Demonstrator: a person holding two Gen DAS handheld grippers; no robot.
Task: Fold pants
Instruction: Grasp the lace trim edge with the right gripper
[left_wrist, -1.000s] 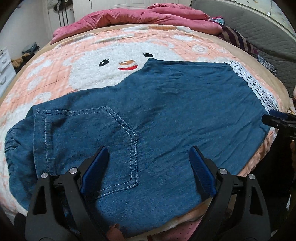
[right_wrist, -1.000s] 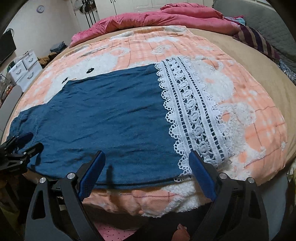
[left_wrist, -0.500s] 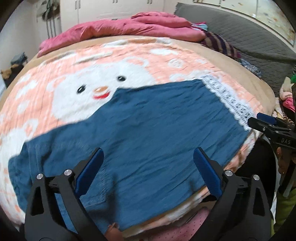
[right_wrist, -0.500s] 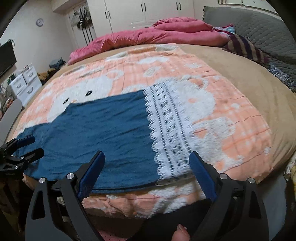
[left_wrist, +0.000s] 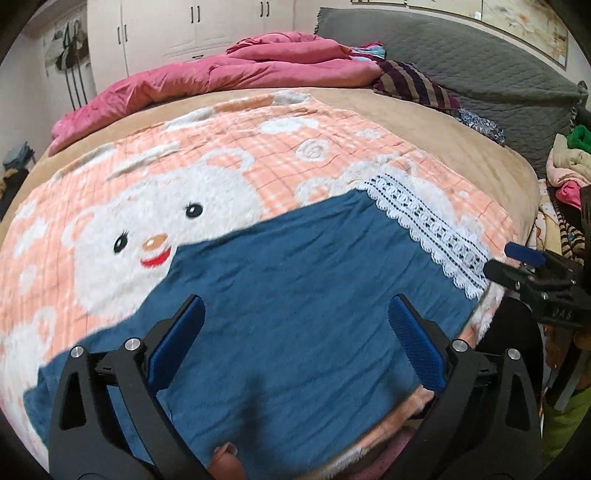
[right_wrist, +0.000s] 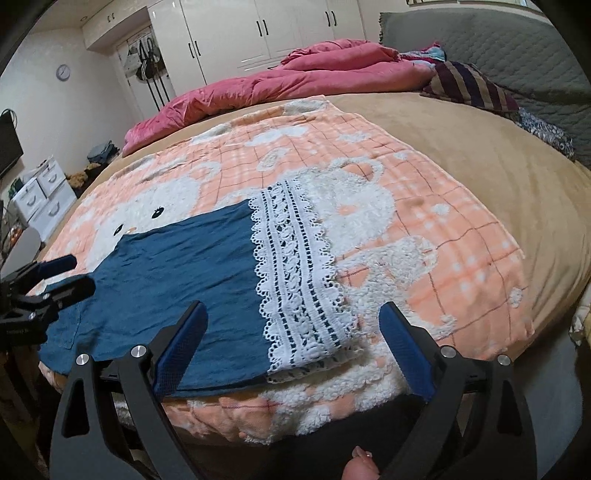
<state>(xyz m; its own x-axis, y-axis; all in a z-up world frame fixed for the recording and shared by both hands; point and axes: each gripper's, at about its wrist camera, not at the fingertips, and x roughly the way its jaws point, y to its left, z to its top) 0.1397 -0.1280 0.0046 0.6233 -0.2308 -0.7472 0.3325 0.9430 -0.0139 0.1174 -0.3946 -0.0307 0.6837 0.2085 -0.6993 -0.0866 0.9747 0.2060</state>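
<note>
Nearest the cameras, the left gripper (left_wrist: 295, 339) and right gripper (right_wrist: 291, 347) hang with jaws wide and empty. Beyond them the blue pants (left_wrist: 295, 280) lie flat on the blanket (left_wrist: 258, 155), white lace hem (right_wrist: 295, 273) at the right.

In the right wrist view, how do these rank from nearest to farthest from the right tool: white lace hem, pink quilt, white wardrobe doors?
From the right tool:
1. White lace hem of the pants, on the blanket just ahead between the fingers.
2. Pink quilt, bunched across the bed's far end.
3. White wardrobe doors, against the back wall beyond the bed.
</note>
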